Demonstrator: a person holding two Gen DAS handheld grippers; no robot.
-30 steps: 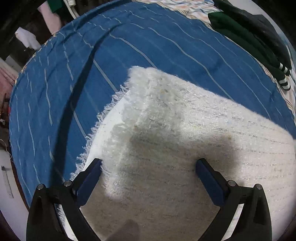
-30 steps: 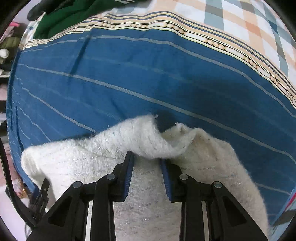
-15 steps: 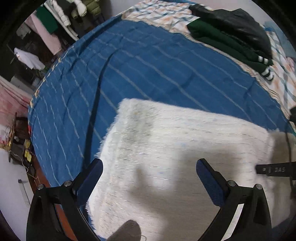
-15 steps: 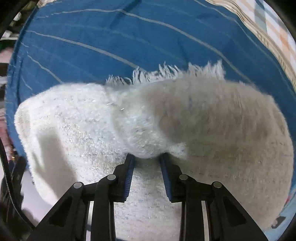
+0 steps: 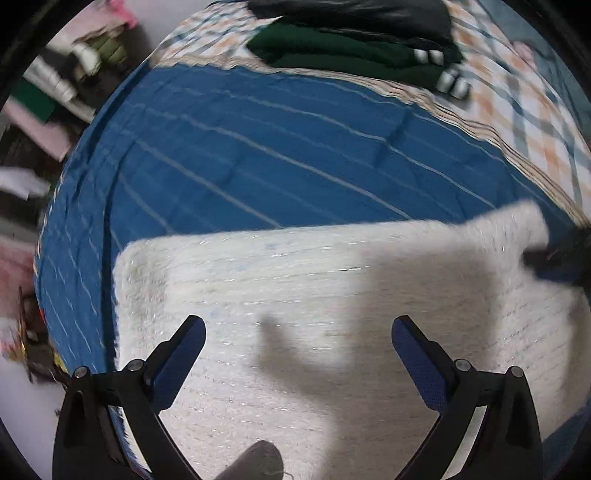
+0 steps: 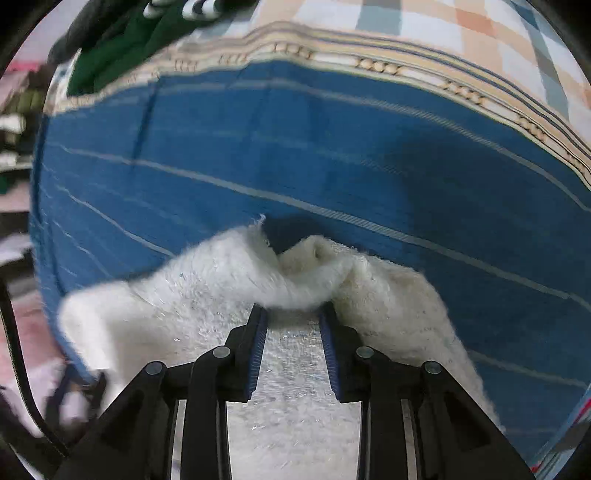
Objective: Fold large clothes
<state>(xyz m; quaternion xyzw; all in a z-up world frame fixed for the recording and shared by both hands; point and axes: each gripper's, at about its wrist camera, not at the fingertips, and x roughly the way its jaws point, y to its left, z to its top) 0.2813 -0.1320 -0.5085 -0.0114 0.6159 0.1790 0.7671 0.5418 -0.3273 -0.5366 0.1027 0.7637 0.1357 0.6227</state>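
1. A fluffy white garment [image 5: 280,295], a woolly knit flecked with glinting threads, is lying spread across a blue bedcover [image 5: 258,155] with thin pale stripes, directly below and ahead of the left gripper [image 5: 298,334].

2. The left gripper is hovering with its jaws standing wide apart and nothing between them; its blue, ribbed pads [image 5: 415,363] are flanking a bare stretch of the knit, where a grey shadow is falling.

3. The right gripper [image 6: 293,314] is pinching a bunched fold of the same garment [image 6: 207,295]; the fuzzy cloth is bulging up in a soft ridge just beyond the fingertips and draping down on both sides of them.

4. Between the narrow-set black fingers, a strip of the sparkly knit is showing.

5. Beyond both grippers, the blue cover is ending in a beige border [image 6: 388,68] patterned with bead-like ovals, and a checked sheet [image 5: 517,99] in orange, grey and white is lying past it.

6. At the far edge, a dark green garment [image 5: 332,51] with white-striped cuffs is sitting under a black one [image 5: 351,11], well apart from the white knit.
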